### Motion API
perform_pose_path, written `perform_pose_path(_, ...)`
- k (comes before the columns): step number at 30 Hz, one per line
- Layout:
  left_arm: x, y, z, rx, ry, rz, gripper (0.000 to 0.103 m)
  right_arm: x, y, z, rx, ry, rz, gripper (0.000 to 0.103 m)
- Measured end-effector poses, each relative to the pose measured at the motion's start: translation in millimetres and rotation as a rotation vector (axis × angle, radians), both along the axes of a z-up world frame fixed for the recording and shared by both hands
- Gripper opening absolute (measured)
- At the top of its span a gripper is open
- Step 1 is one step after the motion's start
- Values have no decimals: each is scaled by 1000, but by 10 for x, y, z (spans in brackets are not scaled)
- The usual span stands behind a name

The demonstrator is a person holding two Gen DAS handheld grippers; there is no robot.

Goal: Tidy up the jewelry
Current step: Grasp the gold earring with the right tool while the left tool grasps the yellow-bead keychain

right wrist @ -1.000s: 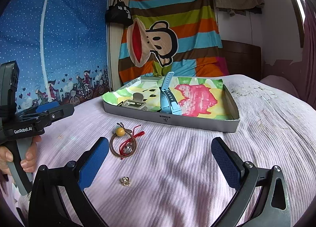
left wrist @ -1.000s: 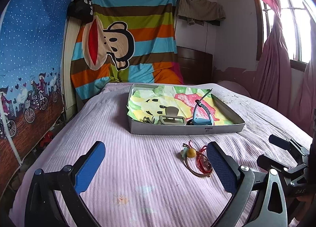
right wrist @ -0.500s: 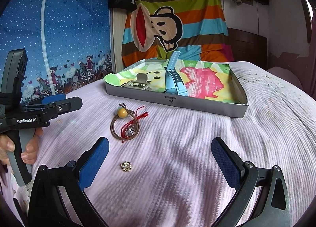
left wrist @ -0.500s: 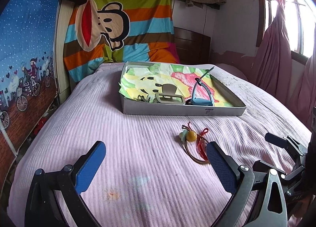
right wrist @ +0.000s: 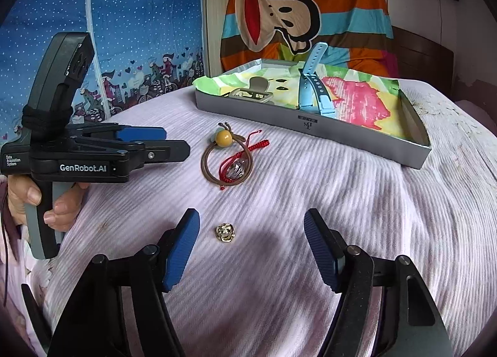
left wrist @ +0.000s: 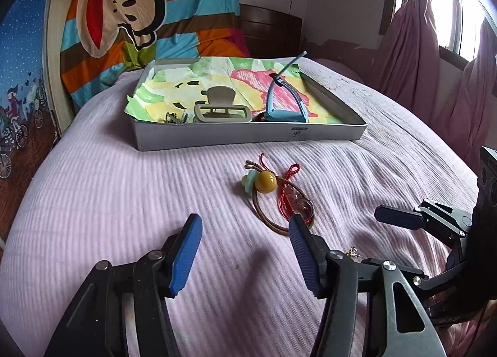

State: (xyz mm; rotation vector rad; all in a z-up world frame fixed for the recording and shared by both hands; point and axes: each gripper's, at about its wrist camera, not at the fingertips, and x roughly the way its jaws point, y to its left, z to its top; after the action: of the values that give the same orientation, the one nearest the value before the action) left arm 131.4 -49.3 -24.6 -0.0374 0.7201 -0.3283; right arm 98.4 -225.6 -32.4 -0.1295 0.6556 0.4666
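Hovering right hand-held gripper (right wrist: 251,237) beside brooch (right wrist: 225,232)

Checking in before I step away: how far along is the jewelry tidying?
Partly done. The hair claw and blue watch strap already lie in the tray. Nothing is held: both the left gripper and right gripper have just been closing their jaws, which are still empty. Left on the bedspread: the bead hair tie, tangled with a red cord bracelet, and a small gold charm.
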Motion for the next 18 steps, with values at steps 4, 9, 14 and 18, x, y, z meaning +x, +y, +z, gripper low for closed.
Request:
perform_pose_path(4, 79, -76, -33, -2, 30, -16, 41, 19, 39, -48, -12, 34, 33, 45)
perform_pose_path(9, 149, -106, -59, -8, 52, -13, 34, 44, 77, -88, -28, 63, 50, 34)
perform_pose_path(14, 208, -73, -90, -29, 74, 13, 27, 102, 92, -143, -37, 90, 45, 22)
perform_pose_path(18, 265, -56, -108, -42, 87, 26, 23, 177, 72, -174, -29, 106, 26, 13)
